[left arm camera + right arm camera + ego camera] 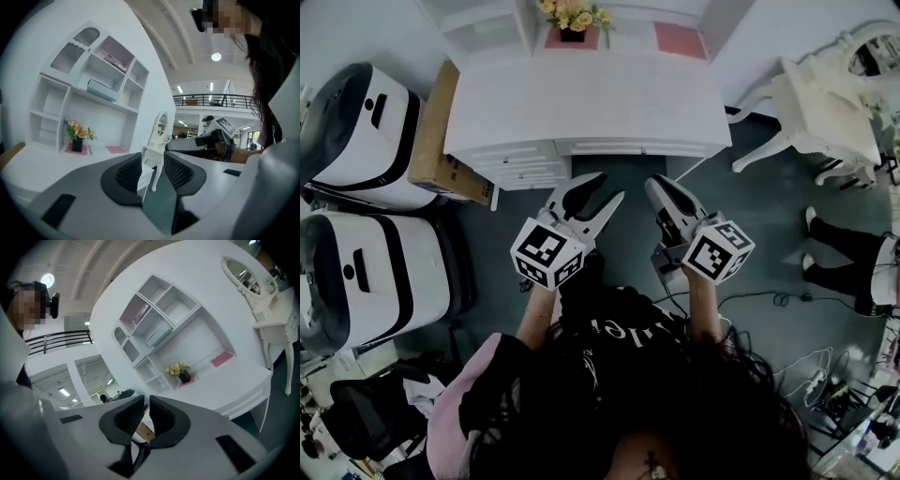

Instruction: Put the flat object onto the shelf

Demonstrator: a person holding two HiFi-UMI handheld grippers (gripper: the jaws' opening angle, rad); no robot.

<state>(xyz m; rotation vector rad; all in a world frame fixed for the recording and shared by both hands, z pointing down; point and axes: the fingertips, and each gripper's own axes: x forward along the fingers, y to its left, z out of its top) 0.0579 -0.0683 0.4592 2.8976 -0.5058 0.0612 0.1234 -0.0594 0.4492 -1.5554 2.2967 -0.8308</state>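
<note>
- Desk (591, 103), white, fills the upper middle of the head view, with its shelf (101, 123) rising along the back.
- Left claw (609, 187) hovers short of the desk's front edge, jaws partly apart with nothing between them.
- Right claw (656, 186), just beside it, has its jaws pressed together and is empty.
- Pale blue flat box (102, 90) lies on the shelf's middle board.
- Pink flat pad (680, 39) lies at the desk's back, right of the flower pot (572, 33).
</note>
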